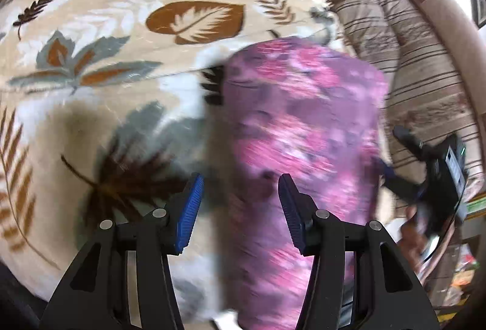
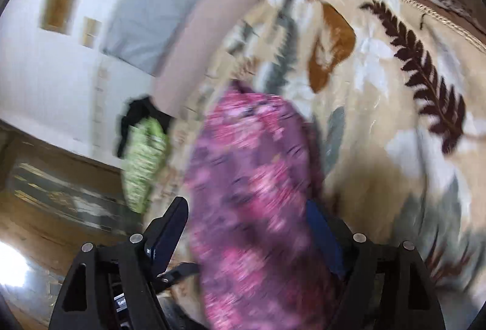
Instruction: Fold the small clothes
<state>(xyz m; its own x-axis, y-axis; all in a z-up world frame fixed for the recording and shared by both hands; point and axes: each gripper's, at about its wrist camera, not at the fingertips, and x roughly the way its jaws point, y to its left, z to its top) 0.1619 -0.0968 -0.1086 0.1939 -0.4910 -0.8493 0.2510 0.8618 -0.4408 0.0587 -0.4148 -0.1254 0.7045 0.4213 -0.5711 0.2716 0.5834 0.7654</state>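
Observation:
A pink and purple flowered garment (image 1: 303,117) lies as a long folded strip on a leaf-patterned blanket (image 1: 121,26). My left gripper (image 1: 240,205) hangs just above the strip's near left edge. Its blue pads are apart and press on nothing. In the right wrist view the same garment (image 2: 252,193) runs between the fingers of my right gripper (image 2: 246,226). Those jaws stand wide, the left finger is clear of the cloth, and the cloth partly hides the right pad. Both views are blurred.
A green patterned cloth (image 2: 145,160) lies at the blanket's (image 2: 379,87) far edge, near a person's light sleeve (image 2: 197,56). Striped brown fabric (image 1: 410,56) borders the blanket behind the garment. Wooden floor (image 2: 45,208) shows beyond the edge.

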